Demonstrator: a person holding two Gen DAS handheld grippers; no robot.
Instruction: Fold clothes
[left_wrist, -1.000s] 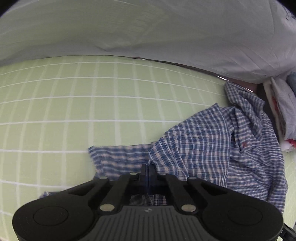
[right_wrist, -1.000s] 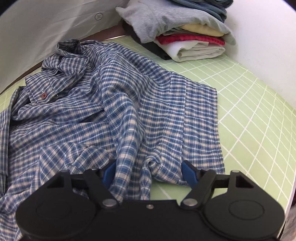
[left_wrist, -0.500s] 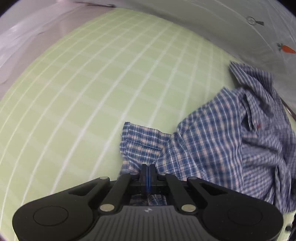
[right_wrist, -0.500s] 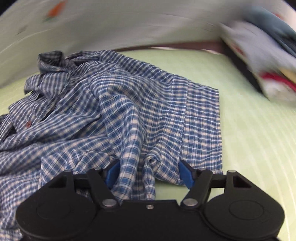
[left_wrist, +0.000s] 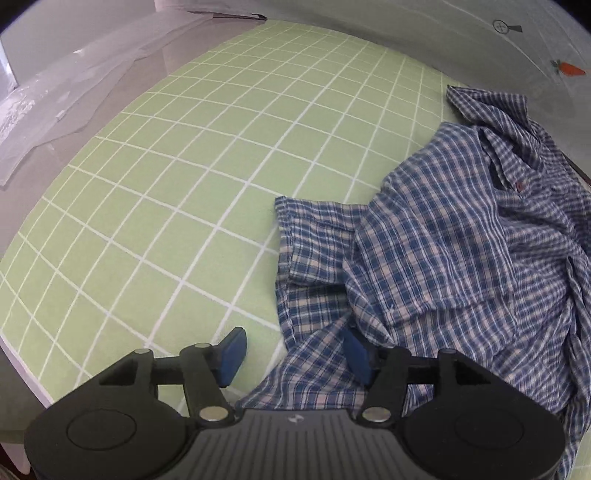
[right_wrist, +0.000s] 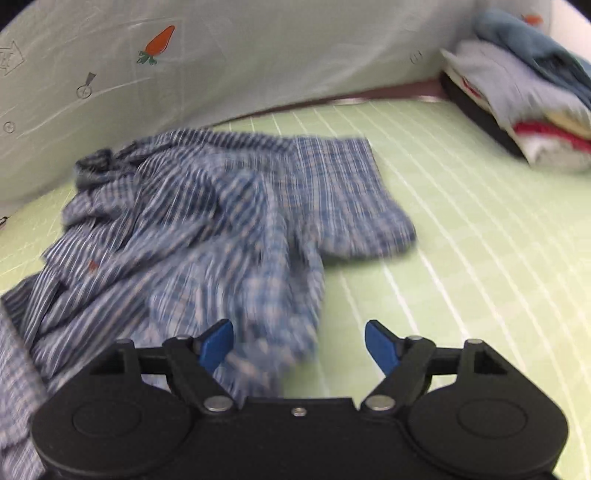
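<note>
Shirt (left_wrist: 461, 236) rumpled on mat (left_wrist: 184, 184); thin, limp, light, will sag. Left gripper (left_wrist: 293, 354) and right gripper (right_wrist: 299, 343) both spread, holding nothing. Pinch hem corners.

Blue plaid shirt (left_wrist: 461, 258), crumpled, on mat

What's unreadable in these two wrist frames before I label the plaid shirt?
- Right wrist view: plaid shirt is motion-blurred; folds and edges smear.
- Left wrist view: shirt's near hem is hidden behind the left gripper, and its right side is cut off by the frame edge.
- Right wrist view: stack of folded clothes is blurred and cut off at the right edge; item count unclear.
</note>
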